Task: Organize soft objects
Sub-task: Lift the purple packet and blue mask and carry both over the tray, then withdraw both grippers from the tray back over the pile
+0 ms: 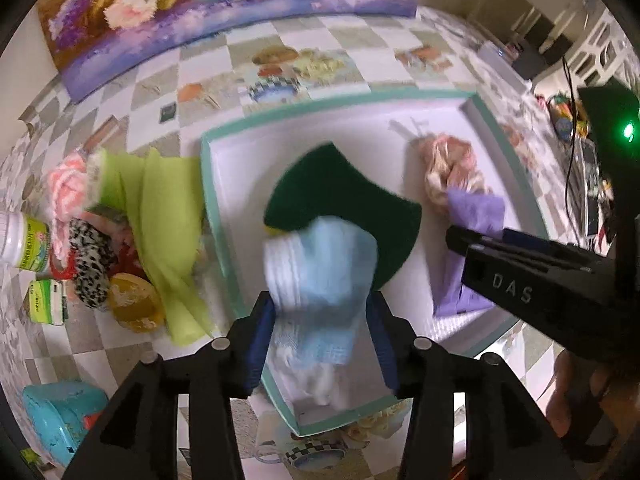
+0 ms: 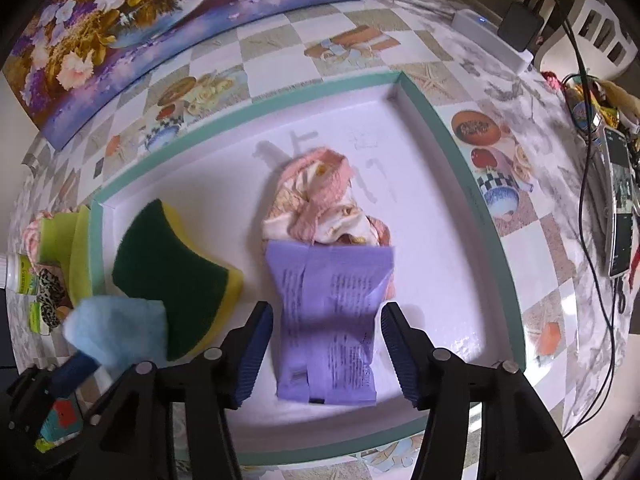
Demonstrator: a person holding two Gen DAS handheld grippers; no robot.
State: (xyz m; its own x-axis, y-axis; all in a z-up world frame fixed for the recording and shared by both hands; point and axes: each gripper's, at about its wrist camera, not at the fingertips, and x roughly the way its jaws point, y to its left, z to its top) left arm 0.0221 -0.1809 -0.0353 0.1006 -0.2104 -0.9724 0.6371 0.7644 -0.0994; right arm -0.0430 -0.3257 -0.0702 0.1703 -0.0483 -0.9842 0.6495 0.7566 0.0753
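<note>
A white tray with a teal rim (image 1: pixel 224 216) (image 2: pixel 452 160) lies on the patterned tablecloth. In it are a green and yellow sponge (image 1: pixel 340 192) (image 2: pixel 172 272), a pink cloth bundle (image 1: pixel 448 168) (image 2: pixel 324 200) and a purple packet (image 1: pixel 476 208) (image 2: pixel 332 272). My left gripper (image 1: pixel 320 300) points down over the tray's near left part. A light blue and white cloth (image 1: pixel 320 264) (image 2: pixel 116 328) hangs loosely between its parted fingers. My right gripper (image 2: pixel 328 308) stands open astride the purple packet, its pads clear of both sides.
Left of the tray lie a lime green cloth (image 1: pixel 160 216), a leopard-print scrunchie (image 1: pixel 90 264), white bottles (image 1: pixel 24 244) and a teal object (image 1: pixel 60 420). A flower painting (image 1: pixel 200 20) stands at the back. Cables and a phone (image 2: pixel 620 200) crowd the right edge.
</note>
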